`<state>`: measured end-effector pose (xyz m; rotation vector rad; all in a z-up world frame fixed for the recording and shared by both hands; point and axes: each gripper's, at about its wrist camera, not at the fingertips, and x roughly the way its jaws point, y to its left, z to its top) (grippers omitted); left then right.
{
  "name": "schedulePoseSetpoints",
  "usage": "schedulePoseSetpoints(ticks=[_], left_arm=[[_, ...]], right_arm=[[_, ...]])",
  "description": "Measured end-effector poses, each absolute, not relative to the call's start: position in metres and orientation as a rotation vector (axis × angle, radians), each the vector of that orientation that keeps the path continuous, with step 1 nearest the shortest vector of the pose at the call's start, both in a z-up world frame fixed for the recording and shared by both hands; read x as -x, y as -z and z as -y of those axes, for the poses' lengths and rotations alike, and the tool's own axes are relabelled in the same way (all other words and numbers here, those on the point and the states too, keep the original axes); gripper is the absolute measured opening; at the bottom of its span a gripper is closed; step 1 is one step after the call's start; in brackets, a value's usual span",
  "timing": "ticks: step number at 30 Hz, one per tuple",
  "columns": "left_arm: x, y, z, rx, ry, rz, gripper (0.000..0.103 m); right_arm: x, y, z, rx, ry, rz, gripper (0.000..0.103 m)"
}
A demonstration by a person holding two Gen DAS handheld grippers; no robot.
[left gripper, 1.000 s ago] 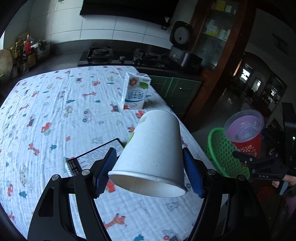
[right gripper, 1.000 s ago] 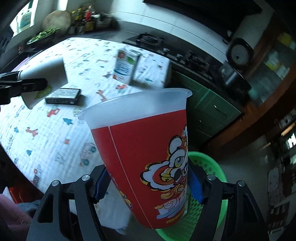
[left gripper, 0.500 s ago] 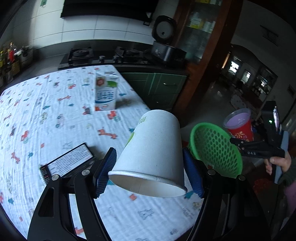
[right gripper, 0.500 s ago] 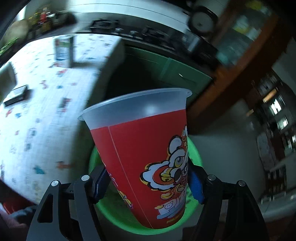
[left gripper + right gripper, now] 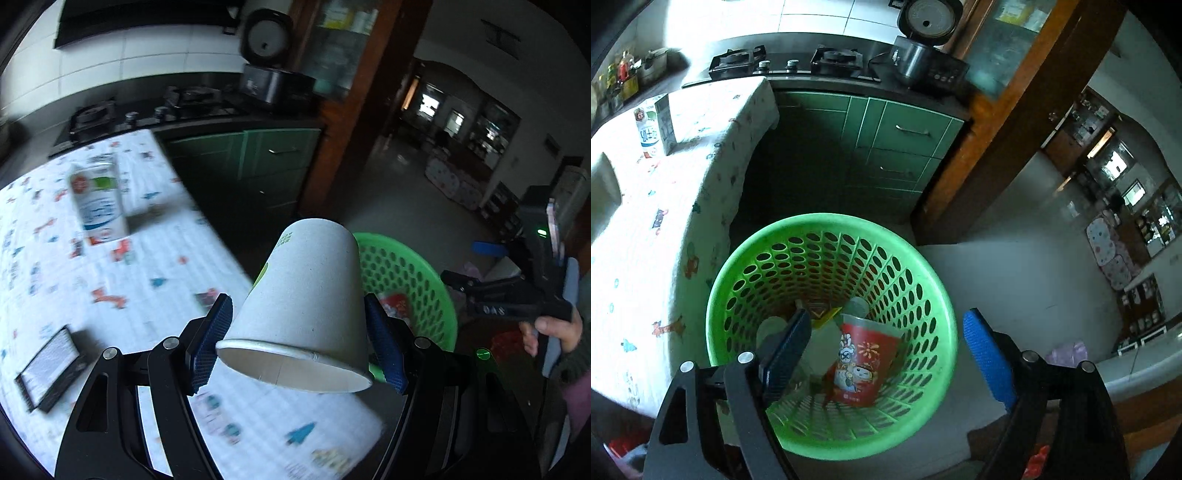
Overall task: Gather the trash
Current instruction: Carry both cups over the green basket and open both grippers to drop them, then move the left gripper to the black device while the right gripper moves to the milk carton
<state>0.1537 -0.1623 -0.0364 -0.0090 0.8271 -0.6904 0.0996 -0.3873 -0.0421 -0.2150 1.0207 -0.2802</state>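
My left gripper (image 5: 297, 345) is shut on a white paper cup (image 5: 306, 306), mouth toward the camera, held past the table's right edge beside the green basket (image 5: 417, 280). My right gripper (image 5: 886, 358) is open and empty, right above the green perforated basket (image 5: 831, 236) on the floor. The red printed cup (image 5: 866, 363) lies inside it on other trash. A milk carton (image 5: 99, 199) stands on the table and also shows in the right wrist view (image 5: 653, 125). The right gripper (image 5: 513, 295) shows in the left wrist view.
The table has a white cartoon-print cloth (image 5: 55, 266). A black flat box (image 5: 50, 365) lies near its front. Green cabinets (image 5: 886, 136) and a counter with a stove (image 5: 786, 61) and rice cooker (image 5: 923, 33) stand behind. Tiled floor lies to the right.
My right gripper has opened and the red cup has dropped into the basket. My left gripper has swung right with the paper cup, toward the basket.
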Motion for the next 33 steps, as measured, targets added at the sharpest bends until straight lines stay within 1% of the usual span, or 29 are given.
schedulePoseSetpoints(ticks=[5,10,12,16,21,33], left_arm=[[-0.163,0.054,0.215,-0.009,0.738,-0.876,0.071],[-0.169,0.067,0.260,-0.015,0.779,-0.914,0.075],[-0.171,0.071,0.272,-0.009,0.799,-0.931,0.087],[-0.170,0.074,0.281,0.000,0.808,-0.943,0.089],[-0.160,0.065,0.256,-0.016,0.784,-0.919,0.089],[-0.152,0.043,0.139,-0.012,0.574,-0.870,0.089]], right_arm=[[-0.080,0.034,0.381,0.220,0.284,-1.005,0.082],[-0.063,0.028,0.378,0.227,0.291,-1.000,0.082],[-0.057,0.027,0.378,0.224,0.292,-1.001,0.082],[-0.050,0.027,0.375,0.230,0.293,-1.002,0.082],[-0.048,0.026,0.360,0.228,0.253,-0.993,0.082],[-0.079,0.016,0.292,0.248,0.069,-0.940,0.082]])
